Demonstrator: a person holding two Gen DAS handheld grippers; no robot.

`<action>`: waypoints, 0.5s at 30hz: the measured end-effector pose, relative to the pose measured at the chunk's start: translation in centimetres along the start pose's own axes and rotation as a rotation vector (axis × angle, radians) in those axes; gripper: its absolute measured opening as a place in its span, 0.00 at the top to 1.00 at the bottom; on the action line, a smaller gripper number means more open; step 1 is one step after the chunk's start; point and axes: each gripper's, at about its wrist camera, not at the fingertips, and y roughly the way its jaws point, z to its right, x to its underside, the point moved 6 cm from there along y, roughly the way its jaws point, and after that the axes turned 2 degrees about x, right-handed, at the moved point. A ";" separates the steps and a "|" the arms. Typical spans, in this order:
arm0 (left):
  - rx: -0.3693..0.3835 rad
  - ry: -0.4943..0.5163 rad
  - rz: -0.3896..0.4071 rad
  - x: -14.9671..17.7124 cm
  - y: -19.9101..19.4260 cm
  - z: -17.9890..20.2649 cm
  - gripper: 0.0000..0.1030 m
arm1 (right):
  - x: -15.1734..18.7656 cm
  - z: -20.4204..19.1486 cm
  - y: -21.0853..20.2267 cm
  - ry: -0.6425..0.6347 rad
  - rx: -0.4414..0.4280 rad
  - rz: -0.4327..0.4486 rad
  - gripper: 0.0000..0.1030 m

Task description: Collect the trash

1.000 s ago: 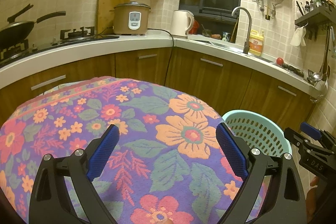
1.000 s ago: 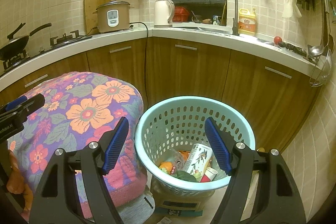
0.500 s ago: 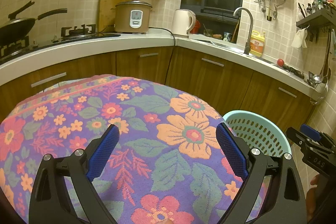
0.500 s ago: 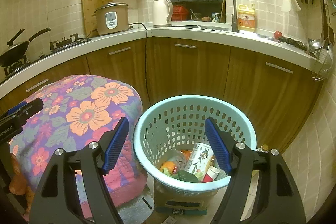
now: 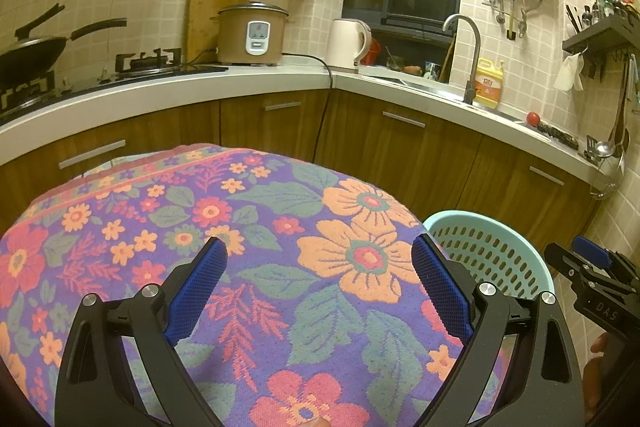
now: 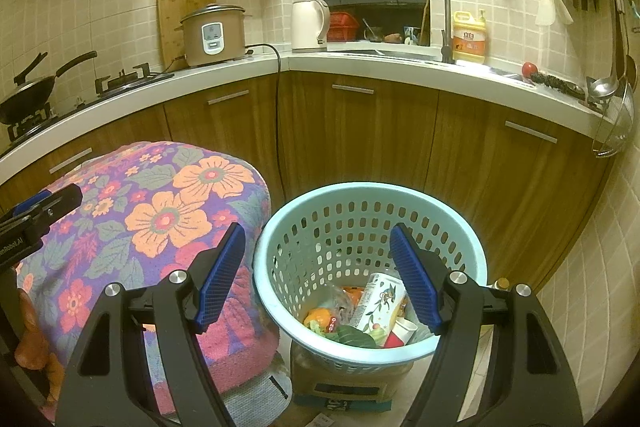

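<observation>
Floral-clothed table point(image 5: 280, 267) fills the left of the scene, its top bare, so nothing seems left there for you to gather. Just right of it the pale-blue basket point(image 6: 276, 291) sits raised on a box, already holding the trash: a printed carton point(image 6: 380, 301), wrappers, a cup. Your left gripper point(image 5: 320, 283) hangs over the cloth, your right gripper point(image 6: 320, 275) over the basket; both have fingers wide apart, empty.
</observation>
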 end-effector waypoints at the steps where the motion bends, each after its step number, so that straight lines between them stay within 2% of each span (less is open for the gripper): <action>1: 0.001 -0.001 0.000 0.0 0.0 0.0 0.12 | 0.0 0.0 0.0 0.000 0.000 0.000 0.31; 15: 0.001 0.000 0.000 0.0 0.0 0.0 0.12 | 0.1 0.1 0.2 -0.001 -0.002 -0.007 0.31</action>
